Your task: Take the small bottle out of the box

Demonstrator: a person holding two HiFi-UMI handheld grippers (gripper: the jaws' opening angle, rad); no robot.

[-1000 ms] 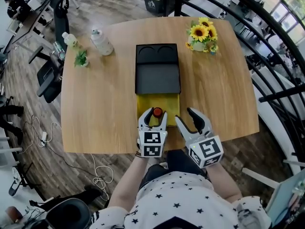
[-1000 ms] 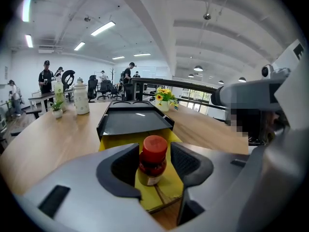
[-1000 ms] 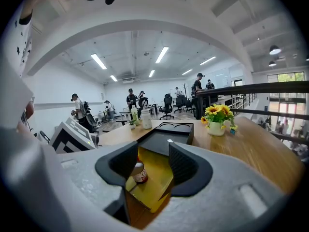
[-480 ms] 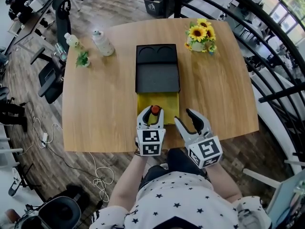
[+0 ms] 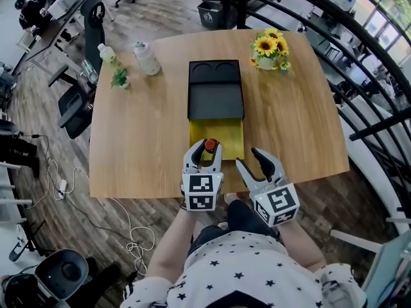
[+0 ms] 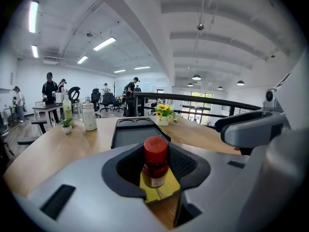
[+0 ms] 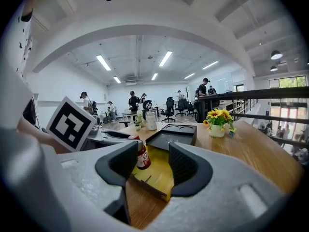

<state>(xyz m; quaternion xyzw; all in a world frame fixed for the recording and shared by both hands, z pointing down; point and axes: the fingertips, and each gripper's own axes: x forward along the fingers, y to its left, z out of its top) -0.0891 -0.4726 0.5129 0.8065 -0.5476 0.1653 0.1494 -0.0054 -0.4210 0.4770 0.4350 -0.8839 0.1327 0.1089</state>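
Left gripper (image 5: 205,153) has its jaws closed round the small bottle (image 6: 155,162), having just been closing on it; the pads press the sides below the red cap. The bottle hangs upright, low over the open yellow box (image 5: 228,138), apparently clear of its floor but not yet out past its walls. The right gripper (image 5: 249,158) hovers just beside the box's near right corner, jaws apart and empty.

The hold looks narrow and high on a rounded body, so a tilt or a jerk could let the bottle swing or slip back into the box. Pulled sideways too soon, its base might catch the box wall and drag the light box towards the near table edge. The right gripper is near enough to bump the left.

The wooden table (image 5: 141,140) also carries a black tray (image 5: 215,95) touching the box's far end, a vase of sunflowers (image 5: 270,49), a white bottle (image 5: 146,58) and a small plant (image 5: 119,77). Around it lie plank flooring, office chairs and a curved railing.
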